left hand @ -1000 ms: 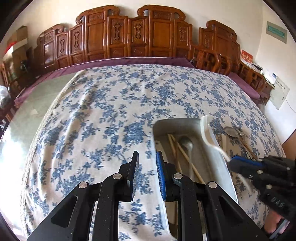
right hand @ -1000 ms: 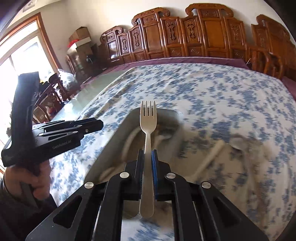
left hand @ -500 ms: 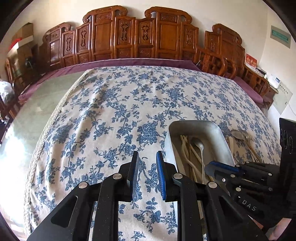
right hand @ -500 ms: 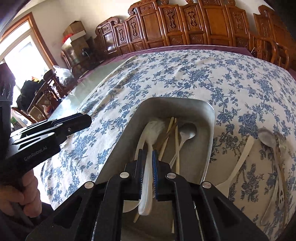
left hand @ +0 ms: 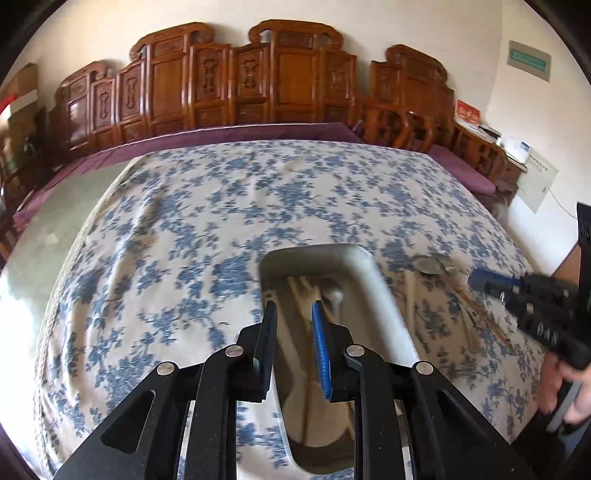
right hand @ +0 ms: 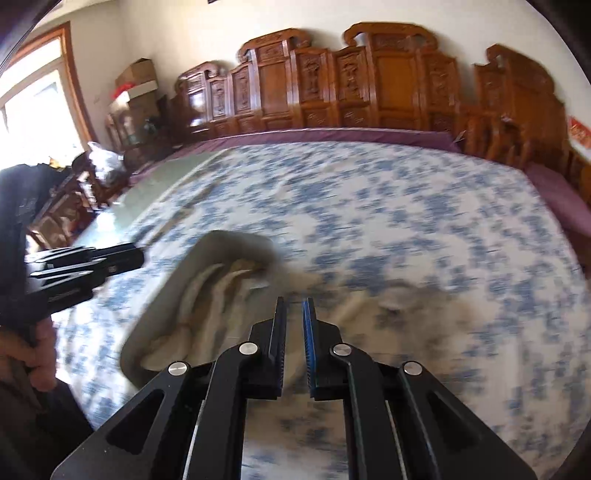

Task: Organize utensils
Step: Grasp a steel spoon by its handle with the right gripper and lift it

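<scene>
Both the left gripper [left hand: 293, 314] and right gripper [right hand: 294, 312] are spread and empty above the metal tray [left hand: 373, 280] (utensils inside, blurred).

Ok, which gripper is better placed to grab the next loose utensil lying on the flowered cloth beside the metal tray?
Right gripper: open, empty, nearest the loose metal spoon. Left gripper hovers over the metal tray.

Far wall: cream plaster [left hand: 369, 22], ahead of the tool.
Furniture: a row of carved wooden chair backs [left hand: 258, 74] lines that wall.
Bench cover: blue-flowered white cloth [left hand: 184, 229] over a purple underlay [left hand: 258, 131].
Window: wood-framed window [right hand: 33, 85] to the left, bright daylight pouring in.
Storage: cardboard boxes [right hand: 138, 79] stacked beside the window.
Right wall: green sign [left hand: 529, 61] high up; papers [left hand: 537, 181] lower down.
</scene>
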`<state>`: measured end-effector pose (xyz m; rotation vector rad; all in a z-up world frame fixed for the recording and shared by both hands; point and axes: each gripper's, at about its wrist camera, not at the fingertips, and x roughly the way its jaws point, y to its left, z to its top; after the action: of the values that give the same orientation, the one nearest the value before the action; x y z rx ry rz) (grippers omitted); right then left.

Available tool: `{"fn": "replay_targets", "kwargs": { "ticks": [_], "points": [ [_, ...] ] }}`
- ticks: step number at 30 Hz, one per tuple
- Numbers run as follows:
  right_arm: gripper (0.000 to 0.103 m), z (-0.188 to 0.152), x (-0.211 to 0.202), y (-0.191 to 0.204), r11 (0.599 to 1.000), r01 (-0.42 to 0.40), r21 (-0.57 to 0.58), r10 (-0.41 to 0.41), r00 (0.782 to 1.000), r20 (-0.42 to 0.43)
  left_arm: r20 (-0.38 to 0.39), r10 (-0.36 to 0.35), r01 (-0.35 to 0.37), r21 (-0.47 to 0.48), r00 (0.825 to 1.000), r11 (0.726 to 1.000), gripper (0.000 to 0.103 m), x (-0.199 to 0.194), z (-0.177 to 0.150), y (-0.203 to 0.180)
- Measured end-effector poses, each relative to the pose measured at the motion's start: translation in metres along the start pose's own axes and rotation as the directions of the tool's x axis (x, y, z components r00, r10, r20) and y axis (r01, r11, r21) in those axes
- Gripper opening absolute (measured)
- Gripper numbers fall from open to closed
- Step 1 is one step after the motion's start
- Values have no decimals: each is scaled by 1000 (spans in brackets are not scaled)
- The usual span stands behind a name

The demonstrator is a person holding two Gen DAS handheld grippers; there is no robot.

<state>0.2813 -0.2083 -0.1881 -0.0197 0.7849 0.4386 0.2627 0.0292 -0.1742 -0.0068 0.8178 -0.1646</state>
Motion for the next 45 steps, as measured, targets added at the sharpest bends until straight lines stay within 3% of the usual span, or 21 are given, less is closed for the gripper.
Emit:
{"fn": "replay_targets", "kwargs": {
  "ticks": [6, 12, 18, 28, 41, 45],
  "points": [
    [11, -13, -7, -51, 995, 103, 4, -103, 995, -3, -6, -24, 24, 28, 1000, 999, 18, 2, -1, -19],
    [20, -33, 12, -79, 993, 109, 51, -107, 993, -44, -20, -53, 54, 57, 998, 997, 18, 5, -4, -39],
    [20, -37, 33, -69, 998, 61, -7, -62, 995, -78, -27, -64, 66, 84, 998, 994, 18, 8, -7, -55],
    [20, -32, 67, -65, 998, 45, -48, -51, 989, -140, -32, -64, 67, 103, 997, 992, 18, 10, -12, -69],
    [19, -19, 91, -62, 990, 85, -115, -103, 981, -162, -47, -60, 66, 117, 997, 991, 18, 14, -14, -77],
    [14, -18, 91, -60, 984, 110, -140, -132, 978, -162, -47, -58, 64, 126, 997, 990, 18, 14, -15, -81]
  ]
}}
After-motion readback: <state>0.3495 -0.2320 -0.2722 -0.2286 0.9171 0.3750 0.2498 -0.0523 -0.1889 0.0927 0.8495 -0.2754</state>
